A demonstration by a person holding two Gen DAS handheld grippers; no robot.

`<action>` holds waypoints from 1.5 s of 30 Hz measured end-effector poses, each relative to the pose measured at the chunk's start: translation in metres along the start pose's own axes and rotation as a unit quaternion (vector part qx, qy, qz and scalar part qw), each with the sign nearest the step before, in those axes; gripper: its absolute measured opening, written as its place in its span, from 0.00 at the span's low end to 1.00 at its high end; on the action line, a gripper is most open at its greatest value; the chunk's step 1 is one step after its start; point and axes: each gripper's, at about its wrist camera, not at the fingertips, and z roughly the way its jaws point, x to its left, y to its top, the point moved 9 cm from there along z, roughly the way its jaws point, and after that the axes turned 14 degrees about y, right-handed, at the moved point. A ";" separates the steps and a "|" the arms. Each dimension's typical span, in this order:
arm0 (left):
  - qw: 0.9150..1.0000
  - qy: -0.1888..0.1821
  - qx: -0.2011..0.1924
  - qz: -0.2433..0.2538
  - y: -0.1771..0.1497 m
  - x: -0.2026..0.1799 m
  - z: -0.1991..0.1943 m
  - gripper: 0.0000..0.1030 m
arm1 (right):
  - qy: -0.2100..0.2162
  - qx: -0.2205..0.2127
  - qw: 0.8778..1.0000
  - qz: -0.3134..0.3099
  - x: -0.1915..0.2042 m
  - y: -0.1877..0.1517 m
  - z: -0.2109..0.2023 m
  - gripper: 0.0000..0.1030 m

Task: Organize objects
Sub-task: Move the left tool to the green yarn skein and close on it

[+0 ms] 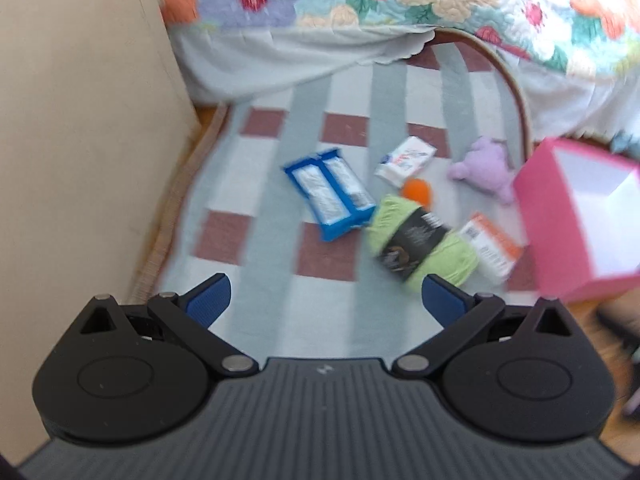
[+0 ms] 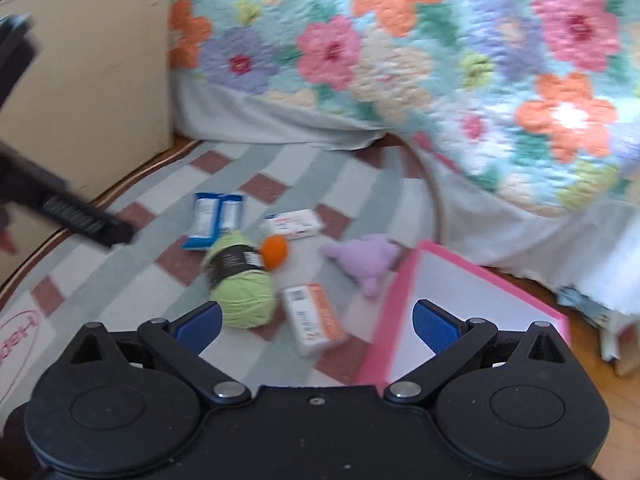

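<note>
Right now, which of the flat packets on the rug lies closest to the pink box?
The white and orange packet, lying just beside the pink box. The blue packet and the white packet lie farther back, beyond the green yarn.

both wrist views above shared rug (image 1: 260, 184)

fuzzy green yarn (image 2: 244, 292), woven rug (image 2: 132, 280)

green yarn skein (image 2: 241, 285) on its side | orange ball (image 2: 274, 251) touching it | pink box (image 2: 472, 312) open, upright
</note>
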 end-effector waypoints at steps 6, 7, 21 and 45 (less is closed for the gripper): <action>0.999 -0.040 0.025 -0.008 0.024 -0.021 0.026 0.99 | 0.072 0.023 0.997 -0.033 0.016 0.007 0.045 1.00; 0.998 -0.047 0.032 -0.008 0.027 -0.026 0.031 0.99 | 0.081 0.025 0.995 -0.047 0.020 0.006 0.054 1.00; 0.992 -0.071 0.098 -0.022 0.025 -0.059 0.106 0.80 | 0.205 0.039 0.977 -0.033 0.010 -0.003 0.145 0.93; 0.966 -0.181 0.129 -0.129 -0.002 -0.081 0.147 0.66 | 0.192 0.090 0.977 0.006 0.002 -0.028 0.202 0.69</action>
